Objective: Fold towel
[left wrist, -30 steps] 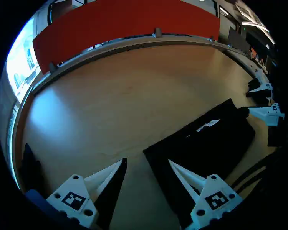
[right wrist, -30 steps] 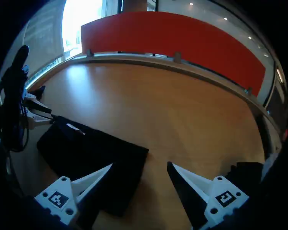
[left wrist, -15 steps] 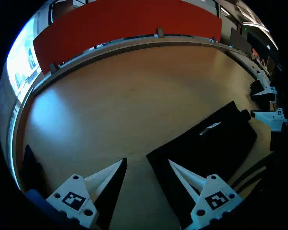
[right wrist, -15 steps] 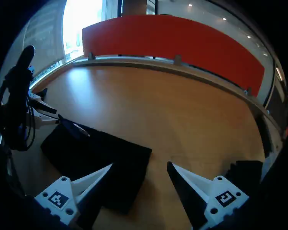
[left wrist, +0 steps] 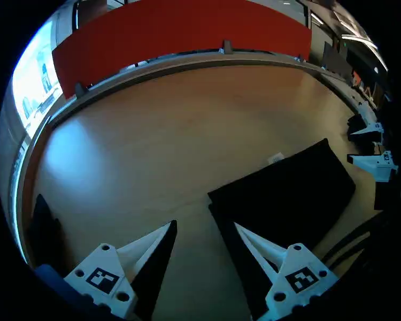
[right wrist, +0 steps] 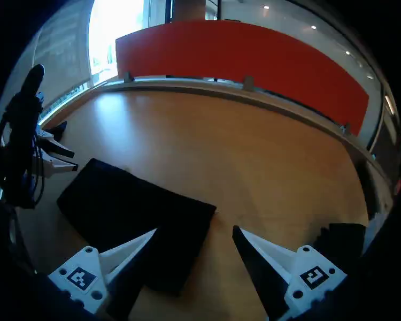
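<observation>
pinching a corner should suit this soft, light towel [left wrist: 286, 192]; your left gripper [left wrist: 203, 224] and right gripper [right wrist: 195, 229] hold fingers wide apart, empty.

The bench [left wrist: 163, 139] is a broad top of pale wood, bare across its middle and far half, with a light raised rim along the far edge. A black towel [left wrist: 291, 192] lies flat on it toward the near edge, folded into a neat rectangle, and a small white tag [left wrist: 276, 158] rests on the wood at the towel's far edge. Well apart from it, another dark pile [right wrist: 342, 238] sits by the near edge, too dim to make out.
</observation>
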Demonstrator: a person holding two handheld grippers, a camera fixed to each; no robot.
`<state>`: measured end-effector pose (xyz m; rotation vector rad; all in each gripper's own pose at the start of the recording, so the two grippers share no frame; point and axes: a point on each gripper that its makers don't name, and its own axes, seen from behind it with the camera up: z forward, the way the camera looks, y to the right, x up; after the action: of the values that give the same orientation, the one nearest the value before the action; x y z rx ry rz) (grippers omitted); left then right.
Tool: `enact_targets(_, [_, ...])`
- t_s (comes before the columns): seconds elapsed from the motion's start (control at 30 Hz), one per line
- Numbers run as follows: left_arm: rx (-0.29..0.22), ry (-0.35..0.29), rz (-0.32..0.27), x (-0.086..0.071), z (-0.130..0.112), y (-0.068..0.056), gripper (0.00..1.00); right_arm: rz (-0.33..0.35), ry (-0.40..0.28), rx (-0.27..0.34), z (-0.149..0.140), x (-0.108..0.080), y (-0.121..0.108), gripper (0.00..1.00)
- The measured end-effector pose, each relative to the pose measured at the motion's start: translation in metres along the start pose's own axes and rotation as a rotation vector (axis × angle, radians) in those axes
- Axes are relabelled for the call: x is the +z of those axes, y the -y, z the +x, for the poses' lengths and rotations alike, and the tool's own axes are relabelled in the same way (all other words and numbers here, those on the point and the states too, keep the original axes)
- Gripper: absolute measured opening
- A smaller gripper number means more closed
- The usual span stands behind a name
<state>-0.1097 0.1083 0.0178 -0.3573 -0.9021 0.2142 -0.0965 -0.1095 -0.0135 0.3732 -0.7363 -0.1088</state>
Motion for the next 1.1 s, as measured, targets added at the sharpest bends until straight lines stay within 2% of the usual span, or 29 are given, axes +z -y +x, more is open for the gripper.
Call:
enact_targets(0.3, [-0.014, 0.001, 0.004, -0.010, -0.012, 0.000, 0.68, 0.006, 0.003, -0.010, -0.002, -0.001, 0.004, 1.00])
enact_targets(0.6, [-0.040, 0.000, 0.011, -0.029, -0.030, -0.006, 0.68, 0.012, 0.005, -0.019, -0.007, -0.004, 0.008, 1.00])
enact_targets(0.87, [-0.084, 0.005, 0.043, -0.043, -0.047, -0.002, 0.68, 0.030, 0.009, -0.038, -0.009, -0.007, 0.013, 1.00])
enact_targets(1.1, [-0.136, 0.002, 0.080, -0.064, -0.064, 0.005, 0.68, 0.060, 0.013, -0.059, -0.011, -0.009, 0.020, 1.00])
